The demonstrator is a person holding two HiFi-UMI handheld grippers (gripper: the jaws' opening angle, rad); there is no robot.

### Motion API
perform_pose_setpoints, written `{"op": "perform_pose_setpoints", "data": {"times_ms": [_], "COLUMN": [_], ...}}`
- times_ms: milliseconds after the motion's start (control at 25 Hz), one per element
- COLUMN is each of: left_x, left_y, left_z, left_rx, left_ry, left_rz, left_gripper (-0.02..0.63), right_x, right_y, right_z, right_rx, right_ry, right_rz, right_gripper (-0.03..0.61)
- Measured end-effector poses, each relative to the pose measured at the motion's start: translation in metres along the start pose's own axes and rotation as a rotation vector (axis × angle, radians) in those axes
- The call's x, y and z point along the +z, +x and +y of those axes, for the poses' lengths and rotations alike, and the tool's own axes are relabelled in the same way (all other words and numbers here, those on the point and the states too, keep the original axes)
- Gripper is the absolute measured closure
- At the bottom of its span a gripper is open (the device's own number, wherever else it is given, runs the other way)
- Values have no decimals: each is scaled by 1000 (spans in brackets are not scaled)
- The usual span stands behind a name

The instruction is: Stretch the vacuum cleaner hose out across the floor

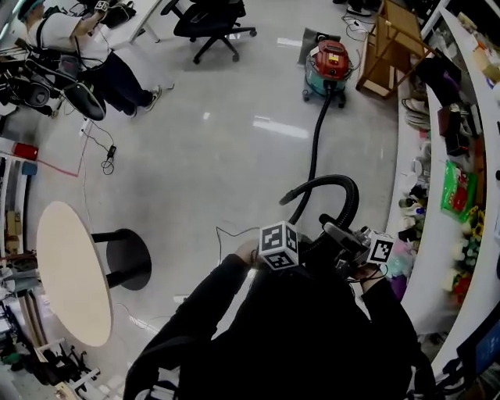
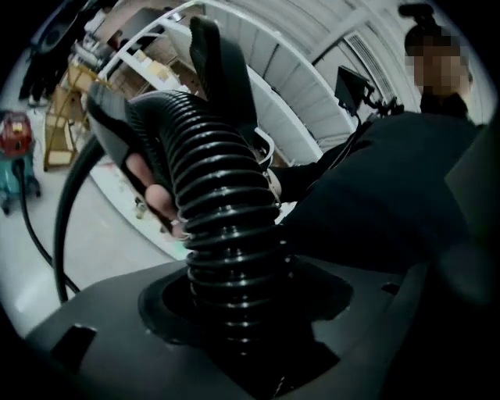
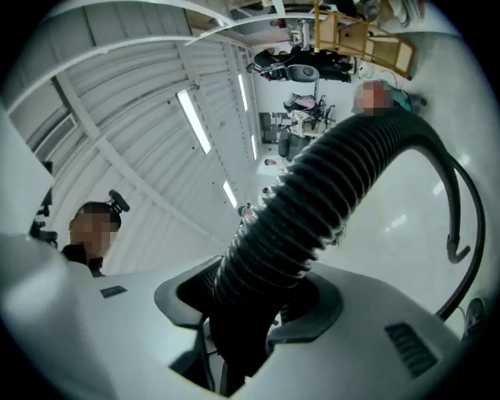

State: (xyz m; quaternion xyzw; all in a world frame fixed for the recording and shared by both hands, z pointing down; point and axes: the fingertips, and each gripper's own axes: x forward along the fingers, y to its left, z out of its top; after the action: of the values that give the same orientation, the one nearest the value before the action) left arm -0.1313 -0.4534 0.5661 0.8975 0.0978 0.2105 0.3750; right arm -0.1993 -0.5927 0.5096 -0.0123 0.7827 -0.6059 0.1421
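Note:
A red and teal vacuum cleaner (image 1: 328, 66) stands far out on the shiny floor. Its black ribbed hose (image 1: 315, 148) runs from it towards me and arches in a loop in front of my chest. My left gripper (image 1: 301, 248) and right gripper (image 1: 340, 238) sit close together under that loop. In the left gripper view the hose (image 2: 223, 211) passes between the jaws of the left gripper (image 2: 242, 328), which stand open with room on both sides. In the right gripper view the right gripper (image 3: 246, 312) is shut on the hose (image 3: 312, 211), and the free end curves away right.
A round table (image 1: 70, 269) stands to my left. A seated person (image 1: 94, 55) and an office chair (image 1: 211, 23) are at the far side. A wooden frame (image 1: 391, 39) stands beside the vacuum. A curved white counter (image 1: 426, 258) lines the right. A thin cable (image 1: 101, 156) lies on the floor.

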Motion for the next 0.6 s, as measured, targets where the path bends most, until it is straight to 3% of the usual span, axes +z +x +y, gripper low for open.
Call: {"op": "perform_pose_setpoints", "data": {"times_ms": [120, 240, 360, 480, 600], "left_x": [-16, -18, -8, 30, 66], "left_y": [-25, -58, -87, -96, -58], "left_z": [-2, -12, -28, -40, -41], "left_rx": [161, 246, 337, 409, 343], "left_ry": [69, 32, 2, -79, -236], "left_rz": [-48, -163, -299, -519, -689], "left_gripper": [295, 295, 296, 296, 295], "right_x": [-28, -40, -52, -96, -143], "right_y": [11, 6, -18, -54, -96], "right_z": [26, 51, 66, 66, 68], "right_rx": [21, 47, 18, -67, -97], "right_ry": [-100, -174, -228, -344, -470], "right_rz": [91, 97, 113, 271, 403], "right_gripper": [390, 399, 400, 399, 399]}}
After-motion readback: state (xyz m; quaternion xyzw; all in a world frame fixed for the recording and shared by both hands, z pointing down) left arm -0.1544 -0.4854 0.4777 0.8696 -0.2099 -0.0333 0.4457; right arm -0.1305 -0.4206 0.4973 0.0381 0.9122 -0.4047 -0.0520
